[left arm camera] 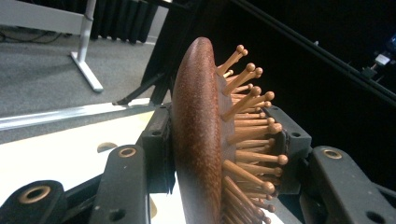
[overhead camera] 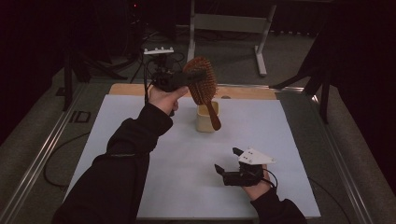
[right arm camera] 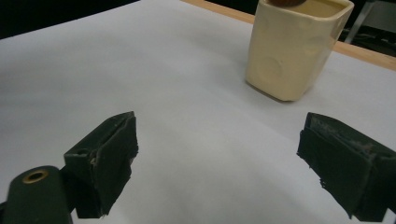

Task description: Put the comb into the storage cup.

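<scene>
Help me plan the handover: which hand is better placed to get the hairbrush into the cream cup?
Left. Its tongs already clamp the hairbrush above the cream cup; the right tongs rest open on the table, apart.

White sheet (overhead camera: pixel 196 177) on wooden table (overhead camera: pixel 243 92); grey carpet (overhead camera: pixel 233 56) beyond.

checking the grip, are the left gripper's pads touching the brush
Touching. In the left gripper view the left gripper has one pad on the brush back and the other against its bristle tips, no gap.
</scene>
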